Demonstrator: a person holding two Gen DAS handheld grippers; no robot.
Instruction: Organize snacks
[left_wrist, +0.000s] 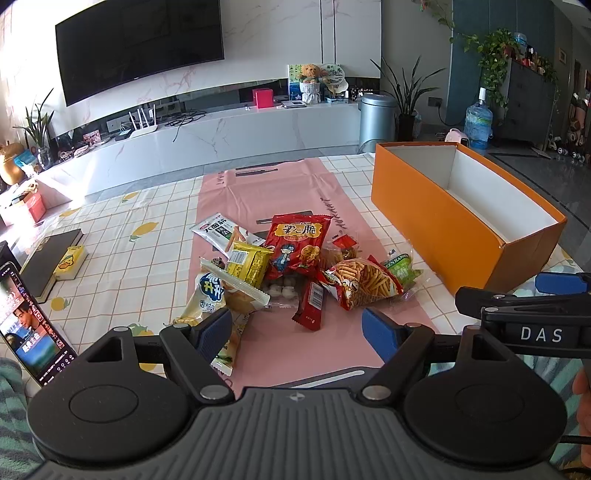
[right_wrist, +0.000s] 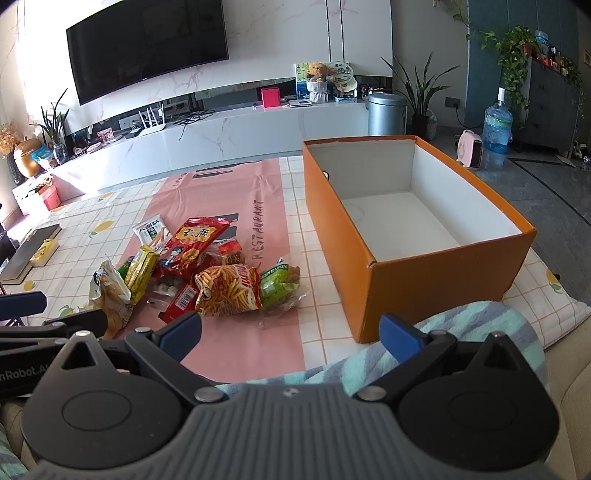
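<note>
Our left tool (left_wrist: 297, 332) and right tool (right_wrist: 290, 334) hung spread and empty at frame bottom, so we judged picking from the snack pile (left_wrist: 291, 269) into the empty orange box (right_wrist: 447, 273) came next.

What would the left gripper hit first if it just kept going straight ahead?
Probably the snack pile. The open left gripper points at it over bare pink mat, and the small dark red packet looks nearest on that line, though depth is hard to judge.
</note>
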